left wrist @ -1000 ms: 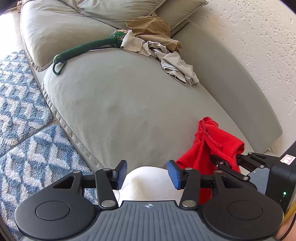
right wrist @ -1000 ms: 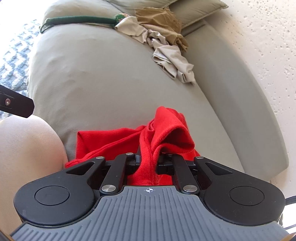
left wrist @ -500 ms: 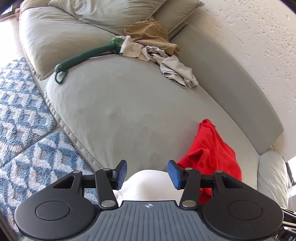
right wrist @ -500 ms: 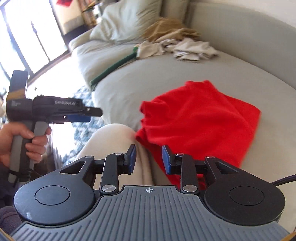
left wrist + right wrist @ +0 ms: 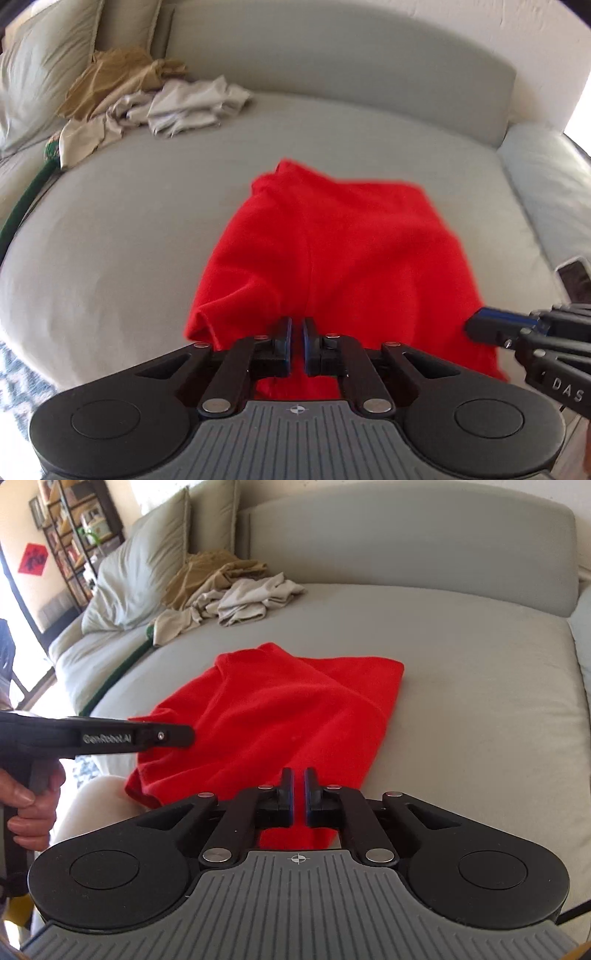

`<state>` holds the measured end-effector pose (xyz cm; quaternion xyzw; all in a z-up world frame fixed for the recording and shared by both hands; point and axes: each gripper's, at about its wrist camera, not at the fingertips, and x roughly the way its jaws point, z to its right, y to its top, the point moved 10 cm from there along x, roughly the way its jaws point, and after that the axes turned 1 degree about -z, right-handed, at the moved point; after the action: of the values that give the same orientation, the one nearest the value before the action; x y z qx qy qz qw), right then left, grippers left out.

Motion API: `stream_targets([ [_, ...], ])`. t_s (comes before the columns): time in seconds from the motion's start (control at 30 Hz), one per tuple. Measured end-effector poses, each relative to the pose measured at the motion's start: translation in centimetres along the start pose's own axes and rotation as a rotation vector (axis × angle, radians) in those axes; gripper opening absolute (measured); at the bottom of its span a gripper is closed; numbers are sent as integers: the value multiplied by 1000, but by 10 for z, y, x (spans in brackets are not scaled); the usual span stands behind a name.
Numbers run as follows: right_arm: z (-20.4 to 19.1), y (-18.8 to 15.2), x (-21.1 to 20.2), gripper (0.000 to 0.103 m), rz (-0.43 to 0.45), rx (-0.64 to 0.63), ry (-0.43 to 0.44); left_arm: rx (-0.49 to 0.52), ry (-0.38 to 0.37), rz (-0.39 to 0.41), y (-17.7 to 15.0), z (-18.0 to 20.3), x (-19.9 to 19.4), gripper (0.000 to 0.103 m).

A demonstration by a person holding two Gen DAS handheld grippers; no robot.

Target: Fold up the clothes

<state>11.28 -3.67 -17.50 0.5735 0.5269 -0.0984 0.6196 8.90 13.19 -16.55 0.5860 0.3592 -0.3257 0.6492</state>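
Note:
A red garment lies spread and rumpled on the grey sofa seat; it also shows in the right wrist view. My left gripper hovers at the garment's near edge with its jaws nearly closed and nothing visible between them. My right gripper is over the garment's near right part, jaws nearly closed and empty. The right gripper shows at the right of the left wrist view. The left gripper shows at the left of the right wrist view.
A pile of tan and beige clothes lies at the back left of the sofa, also seen in the right wrist view. A green strap lies at the seat's left edge. Cushions and the backrest border the seat.
The right gripper let go of the red garment, which now lies spread on the seat. Both grippers swung over it and their jaws closed to a narrow gap.

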Motion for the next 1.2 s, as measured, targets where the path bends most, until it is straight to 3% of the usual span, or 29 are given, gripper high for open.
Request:
stream_targets([
  [0.03, -2, -11, 11, 9, -81, -23, 2, 19, 13, -24, -8, -4, -3, 6],
  [0.13, 3, -30, -3, 10, -111, -47, 19, 15, 3, -33, -20, -12, -14, 8],
  [0.2, 15, -31, -16, 18, -115, 35, 61, -23, -24, -10, -15, -13, -26, 8],
  [0.23, 23, -26, -22, 22, -94, 84, 88, -40, -37, 5, -10, -11, -32, 8],
  [0.3, 43, -14, -33, 40, -30, 186, 134, -49, -68, 57, 6, -3, -43, 17],
  [0.37, 63, 0, -35, 47, 23, 280, 160, -55, -94, 106, 29, 9, -48, 19],
  [0.43, 79, 16, -29, 45, 61, 368, 196, -56, -111, 147, 52, 18, -45, 22],
  [0.5, 90, 36, -17, 28, 101, 430, 234, -51, -119, 173, 76, 25, -31, 22],
  [0.53, 88, 45, -7, 24, 105, 424, 259, -51, -127, 177, 86, 25, -20, 21],
  [0.6, 81, 63, 13, 24, 107, 401, 310, -82, -159, 169, 102, 21, 9, 19],
  [0.63, 78, 70, 26, 24, 102, 401, 344, -105, -171, 168, 106, 16, 22, 13],
  [0.7, 70, 81, 55, 24, 65, 434, 428, -163, -104, 126, 105, -4, 47, 6],
  [0.73, 67, 81, 72, 24, 27, 474, 488, -213, -106, 121, 100, -14, 53, 2],
  [0.8, 60, 82, 104, 19, -56, 562, 616, -317, -128, 120, 91, -33, 63, 6],
  [0.87, 76, 84, 132, 0, -59, 614, 579, -418, -183, 134, 85, -47, 66, 9],
  [0.9, 85, 84, 146, 0, -58, 639, 554, -448, -195, 141, 85, -51, 67, 10],
  [1.03, 130, 105, 141, 0, 89, 724, 378, -510, -181, 175, 94, -58, 54, 7],
  [1.13, 166, 120, 132, 5, 203, 783, 241, -442, -230, 242, 113, -42, 26, 4],
  [1.2, 154, 128, 121, 6, 222, 768, 328, -378, -271, 237, 124, -23, 24, 4],
])
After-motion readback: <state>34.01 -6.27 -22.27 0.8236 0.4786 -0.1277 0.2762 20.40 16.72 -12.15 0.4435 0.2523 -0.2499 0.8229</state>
